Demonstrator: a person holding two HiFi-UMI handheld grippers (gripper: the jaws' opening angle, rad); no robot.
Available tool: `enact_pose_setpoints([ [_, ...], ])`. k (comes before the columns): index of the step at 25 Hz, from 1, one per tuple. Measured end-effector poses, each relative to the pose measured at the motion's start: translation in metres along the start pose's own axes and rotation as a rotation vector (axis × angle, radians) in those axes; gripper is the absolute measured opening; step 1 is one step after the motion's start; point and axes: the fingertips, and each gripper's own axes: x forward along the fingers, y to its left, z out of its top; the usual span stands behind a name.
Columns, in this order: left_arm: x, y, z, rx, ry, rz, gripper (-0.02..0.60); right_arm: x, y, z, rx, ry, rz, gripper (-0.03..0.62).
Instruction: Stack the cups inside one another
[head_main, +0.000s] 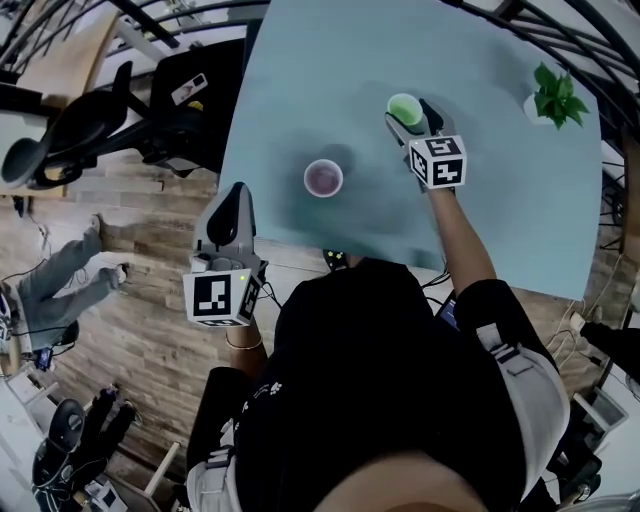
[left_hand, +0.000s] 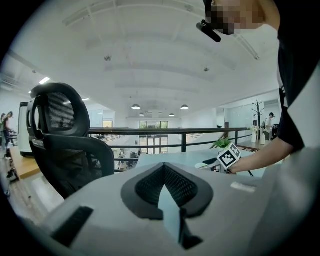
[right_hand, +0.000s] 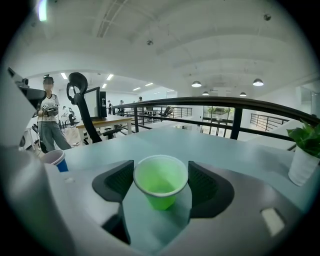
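Over on the right half of the table (head_main: 480, 210), the right gripper (right_hand: 161, 182) has its jaws closed in on the green cup (right_hand: 160, 189), one dark ribbed pad pressed against each side of the rim. The cup is thin, glossy plastic, tapered toward the base, round at the mouth and not squashed. You can see right down to the bottom and it's empty. Can't tell if the base is sitting on the tabletop or just off it.

The second cup (head_main: 323, 178) stands upright on its own near the middle of the table, well apart from the green one. It has a white rim, blue outside, a purplish inside, and nothing in it as far as I can see. A small leafy plant (head_main: 555, 95) in a white pot sits at the far right corner.

The left gripper (head_main: 236, 195) hangs off the near edge of the table, beside the person's body. Its jaws are pinched together at the tips with nothing between them. The tabletop is smooth, matte, pale blue-grey.
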Motion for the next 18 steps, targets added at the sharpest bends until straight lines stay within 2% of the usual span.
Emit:
enact_pose_setpoints([
  [18,-0.017,-0.002,-0.002,-0.007,-0.029,-0.017,-0.008,-0.039,0.05,0.035,-0.007,-0.101,0.073,0.337],
])
